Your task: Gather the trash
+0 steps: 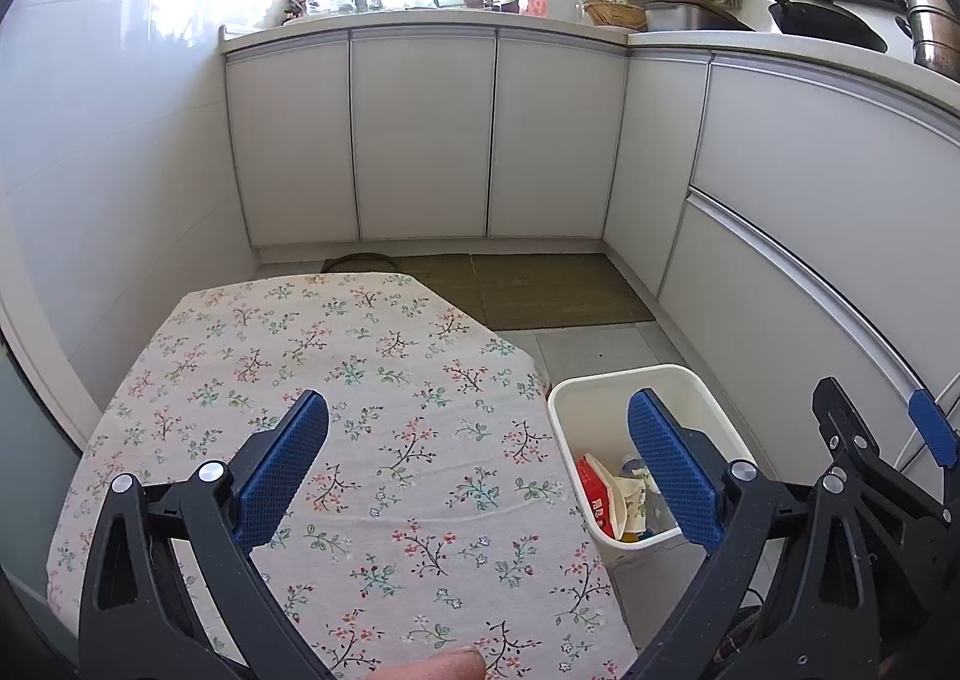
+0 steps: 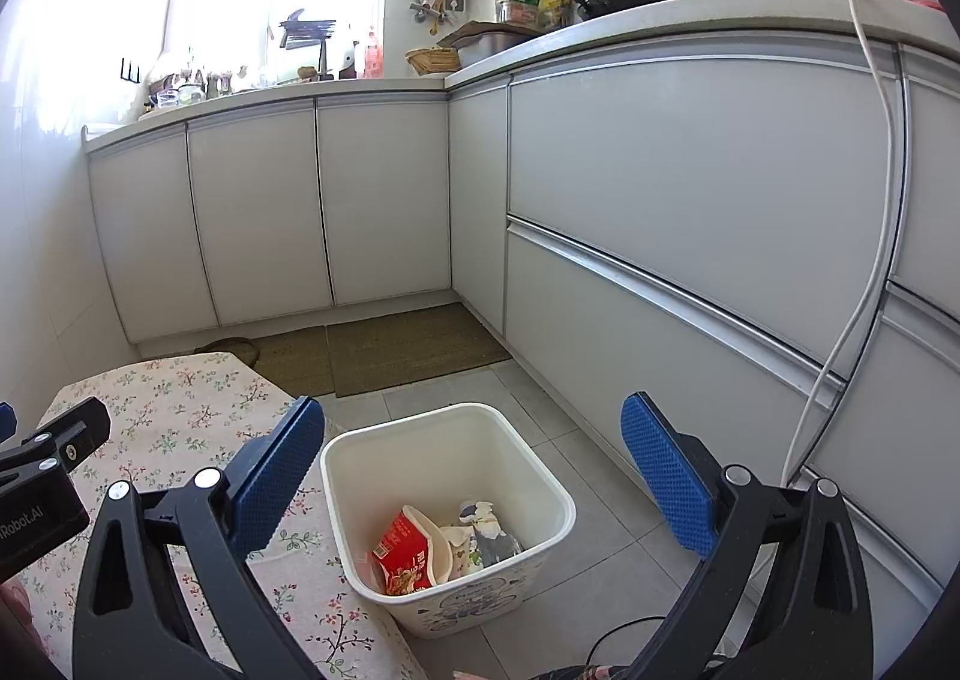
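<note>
Your left claw (image 1: 477,464) is spread wide with nothing between its blue pads; it hangs above the floral tabletop (image 1: 336,380). Your right claw (image 2: 474,476) is likewise wide apart and empty, positioned over the white bin (image 2: 540,476). The bin stands on the tiled floor (image 2: 600,560), just beside the tabletop edge. Inside the bin lie a red wrapper (image 2: 405,551), a crumpled white cup (image 2: 459,548) and a grey scrap (image 2: 495,539).
</note>
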